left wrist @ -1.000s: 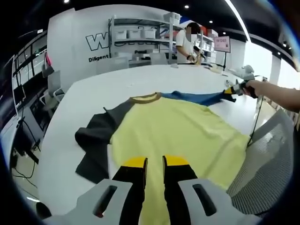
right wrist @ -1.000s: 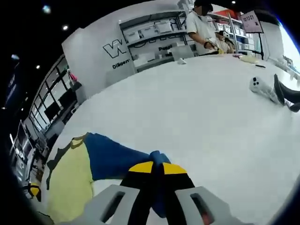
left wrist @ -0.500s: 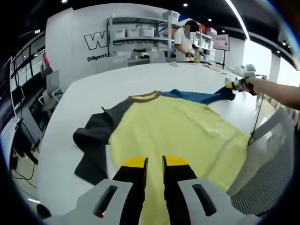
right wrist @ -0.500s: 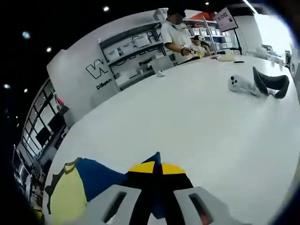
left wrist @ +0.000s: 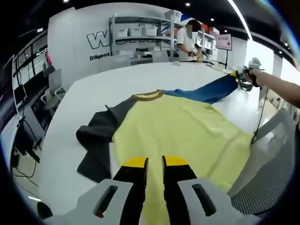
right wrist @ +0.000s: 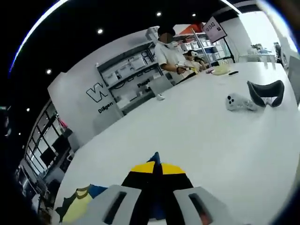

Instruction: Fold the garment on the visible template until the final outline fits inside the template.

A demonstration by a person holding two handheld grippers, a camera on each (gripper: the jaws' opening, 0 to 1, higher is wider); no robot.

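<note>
Left gripper view, yellow garment (left wrist: 173, 131) spread at the worktop's (left wrist: 117, 86) near edge, left tool (left wrist: 154, 162) slightly parted above its hem, right tool (right wrist: 155, 168) clamped on the blue sleeve (left wrist: 206, 93), lifting it toward the right edge

Bright showroom under recessed ceiling spots.
Daylight glare washes the upper right of both views; fisheye bends the edges; soft overall focus.

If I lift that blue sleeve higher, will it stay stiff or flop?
Likely floppy: the blue sleeve sags between the right hand-held gripper and the shirt. Probably light, since a pinch at its tip carries it.
</note>
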